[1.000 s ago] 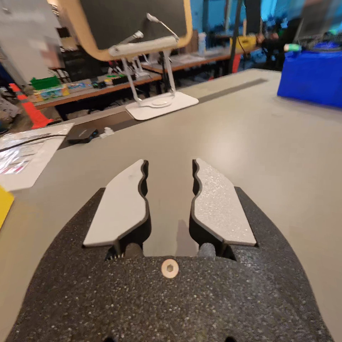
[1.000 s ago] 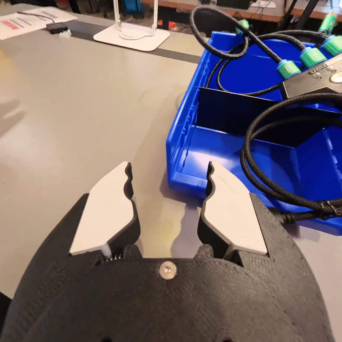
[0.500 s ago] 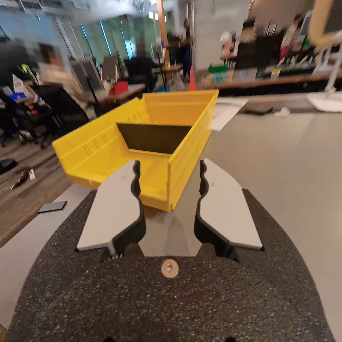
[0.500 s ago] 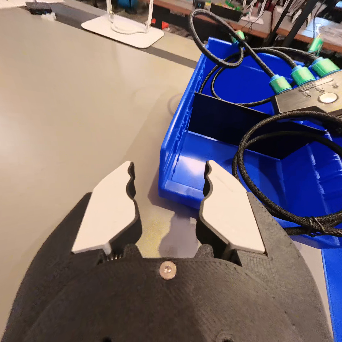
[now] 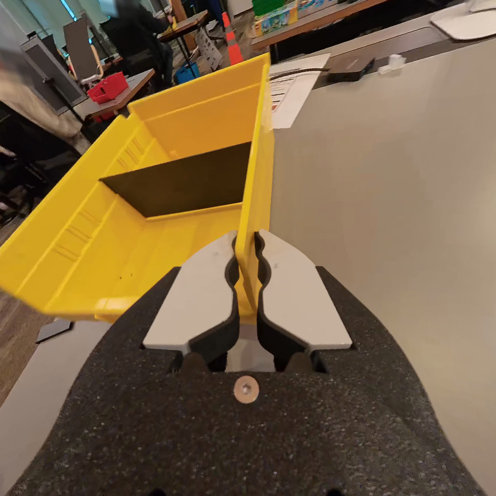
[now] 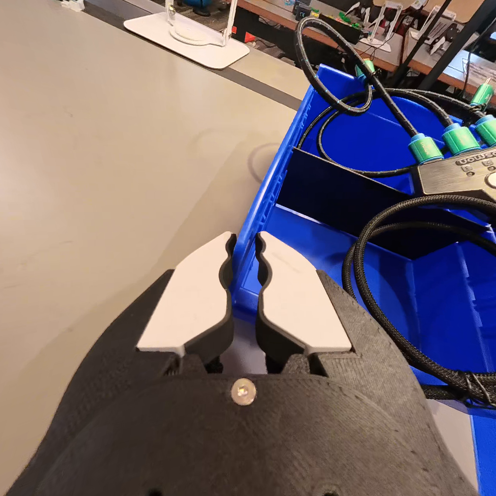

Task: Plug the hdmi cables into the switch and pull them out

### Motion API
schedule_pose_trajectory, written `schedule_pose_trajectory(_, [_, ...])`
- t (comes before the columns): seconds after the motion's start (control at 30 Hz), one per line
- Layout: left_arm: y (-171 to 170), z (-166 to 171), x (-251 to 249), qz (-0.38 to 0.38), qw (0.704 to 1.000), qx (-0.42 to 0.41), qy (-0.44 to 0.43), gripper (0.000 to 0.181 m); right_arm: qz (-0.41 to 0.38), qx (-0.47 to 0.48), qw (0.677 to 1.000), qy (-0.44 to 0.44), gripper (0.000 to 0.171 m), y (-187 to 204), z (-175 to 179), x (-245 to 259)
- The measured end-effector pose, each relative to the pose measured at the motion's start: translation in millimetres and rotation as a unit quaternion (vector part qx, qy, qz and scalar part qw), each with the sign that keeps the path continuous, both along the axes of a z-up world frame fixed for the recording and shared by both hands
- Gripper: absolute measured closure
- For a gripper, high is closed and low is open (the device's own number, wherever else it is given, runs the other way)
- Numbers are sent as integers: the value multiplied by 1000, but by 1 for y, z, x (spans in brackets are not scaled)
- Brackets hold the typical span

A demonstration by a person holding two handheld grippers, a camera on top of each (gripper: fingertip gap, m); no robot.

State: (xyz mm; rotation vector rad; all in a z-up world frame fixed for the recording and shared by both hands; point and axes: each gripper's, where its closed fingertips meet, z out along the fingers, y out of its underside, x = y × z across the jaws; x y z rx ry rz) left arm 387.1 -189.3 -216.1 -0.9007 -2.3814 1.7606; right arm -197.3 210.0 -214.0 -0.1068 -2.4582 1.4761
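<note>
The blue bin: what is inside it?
Inside the blue bin lie a black divider, a switch with green-ended cables plugged in, and black coiled cable. The floor beneath them is partly hidden.

Both views are being lit evenly and brightly from overhead. Soft glare is being thrown off the table [image 6: 112, 150]. Edges are being bent by wide-angle distortion; backgrounds are being blurred.

Left wrist view: low behind left tongs [image 5: 245, 241], facing along yellow bin [image 5: 112, 241] wall, very close. Right wrist view: low behind right tongs [image 6: 245, 241], close at blue bin [image 6: 271, 193] corner. Both show grey surface [image 5: 389, 188], white stand base [image 6: 188, 45].
</note>
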Motion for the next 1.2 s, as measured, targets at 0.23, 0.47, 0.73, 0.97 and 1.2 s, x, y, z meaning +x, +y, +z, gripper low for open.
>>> schedule_pose_trajectory(0.23, [71, 9, -26, -58, 997, -51, -11, 177, 40, -11, 999, -21, 155, -4, 0, 13])
schedule_pose_trajectory(0.47, [145, 16, -61, -239, 970, -43, 19, 177, 84, 1, 996, -9, 154, -24, 0, 27])
schedule_pose_trajectory(0.73, [215, 3, -94, -482, 876, 7, 17, 178, 191, 1, 981, -20, 155, -60, -1, 48])
schedule_pose_trajectory(0.97, [268, 1, -89, -644, 762, 70, 25, 178, 321, -29, 945, -53, 159, -82, 0, 67])
schedule_pose_trajectory(1.2, [295, 0, -104, -712, 695, 96, 23, 178, 425, -50, 899, -94, 166, -111, 1, 80])
